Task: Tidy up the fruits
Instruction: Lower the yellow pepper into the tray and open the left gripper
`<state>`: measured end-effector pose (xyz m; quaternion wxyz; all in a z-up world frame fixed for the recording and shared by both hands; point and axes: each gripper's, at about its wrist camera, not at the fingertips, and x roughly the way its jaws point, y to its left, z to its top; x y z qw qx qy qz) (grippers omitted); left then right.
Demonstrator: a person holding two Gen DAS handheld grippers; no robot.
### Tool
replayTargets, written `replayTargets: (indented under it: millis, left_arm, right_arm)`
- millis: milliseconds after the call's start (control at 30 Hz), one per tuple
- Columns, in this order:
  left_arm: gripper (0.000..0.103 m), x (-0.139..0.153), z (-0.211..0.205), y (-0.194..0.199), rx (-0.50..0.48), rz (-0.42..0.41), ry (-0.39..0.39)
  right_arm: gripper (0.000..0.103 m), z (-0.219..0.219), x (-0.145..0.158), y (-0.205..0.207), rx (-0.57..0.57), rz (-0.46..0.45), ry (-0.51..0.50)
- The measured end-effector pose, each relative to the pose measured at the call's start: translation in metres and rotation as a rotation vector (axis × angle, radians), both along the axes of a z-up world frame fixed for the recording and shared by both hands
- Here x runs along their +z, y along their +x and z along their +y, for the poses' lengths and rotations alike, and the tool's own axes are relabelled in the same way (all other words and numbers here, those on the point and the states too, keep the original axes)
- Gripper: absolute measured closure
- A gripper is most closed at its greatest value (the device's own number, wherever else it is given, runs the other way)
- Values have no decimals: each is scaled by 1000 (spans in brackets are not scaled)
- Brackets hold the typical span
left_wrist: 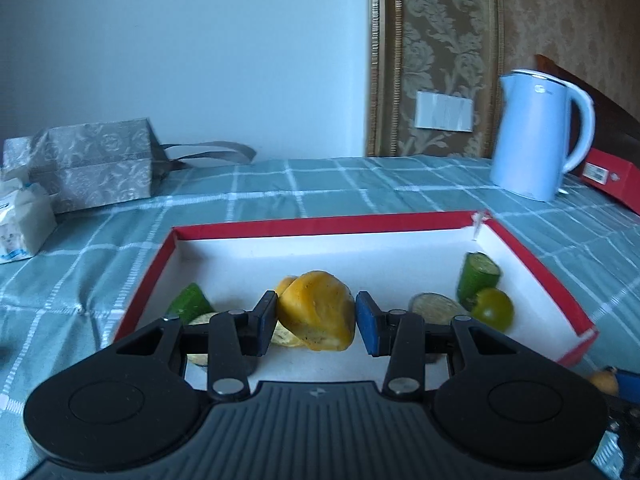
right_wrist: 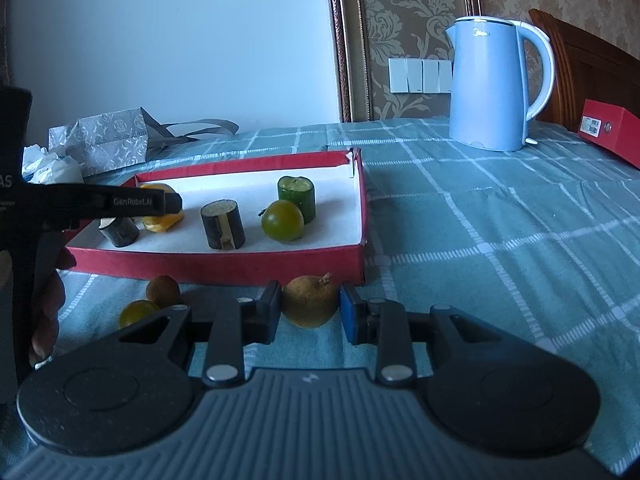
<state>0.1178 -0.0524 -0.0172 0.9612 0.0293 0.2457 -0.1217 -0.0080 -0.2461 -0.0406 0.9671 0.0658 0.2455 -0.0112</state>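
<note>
Left hand-held gripper (left_wrist: 316,322) brackets the yellow fruit chunk (left_wrist: 320,312) inside the red-rimmed white cardboard tray (left_wrist: 320,224), jaws apart, among green cucumber pieces (left_wrist: 478,276); right hand-held gripper (right_wrist: 309,312) stands parted around the brown round fruit (right_wrist: 310,300) outside it, the tray wall directly ahead.

blue kettle (right_wrist: 490,88) on checked cloth (right_wrist: 500,216); grey gift bag (left_wrist: 96,164) at wall

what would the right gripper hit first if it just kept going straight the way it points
The brown round fruit already sitting between the right gripper fingers on the tablecloth. Pushing past it, the next thing would probably be the near wall of the red box, though the depth between them is hard to judge.
</note>
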Motion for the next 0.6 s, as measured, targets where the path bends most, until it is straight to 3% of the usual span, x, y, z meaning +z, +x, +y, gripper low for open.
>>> replayTargets:
  millis: [100,167,433,600]
  left_arm:
    - [61,-2,5,5,47,3,6]
    - [61,-3,9,9,40,35,-23]
    - [61,-3,15,9,53,36,-46]
    - [46,1,19,2,52,23,-68]
  right_arm:
    - [74,1,0,1,-3,3,-2]
    - [74,0,-1,2,-2,8,-2]
    - [74,-2,-2,4,-5,21,12]
    - [74,-4,-4,5,-5,28,22]
